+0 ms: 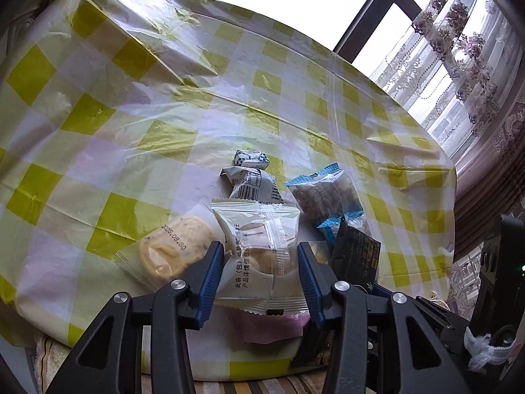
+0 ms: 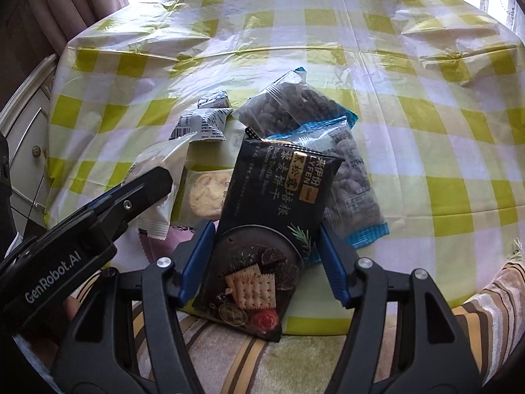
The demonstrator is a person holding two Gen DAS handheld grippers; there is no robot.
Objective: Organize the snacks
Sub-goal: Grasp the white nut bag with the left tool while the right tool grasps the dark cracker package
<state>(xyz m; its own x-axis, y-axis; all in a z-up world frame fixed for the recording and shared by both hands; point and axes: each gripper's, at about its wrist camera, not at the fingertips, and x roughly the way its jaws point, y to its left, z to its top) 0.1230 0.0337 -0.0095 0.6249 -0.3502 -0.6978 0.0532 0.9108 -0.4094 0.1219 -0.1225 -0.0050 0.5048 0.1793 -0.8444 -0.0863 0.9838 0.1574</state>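
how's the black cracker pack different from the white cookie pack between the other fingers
The black cracker pack is dark and opaque with printed crackers; the white cookie pack has a clear window showing the cookie. The black cracker pack sits between the right gripper fingers, the white cookie pack between the left gripper fingers. Both are sealed single snack packs at the near table edge.

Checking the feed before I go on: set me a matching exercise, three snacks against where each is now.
Things:
1. black cracker pack
2. white biscuit packet
3. blue-edged nut bag

Places:
A. lying on the checked tablecloth, untouched
B. between the left gripper fingers
C. between the right gripper fingers

Pairs: 1-C, 2-B, 3-A
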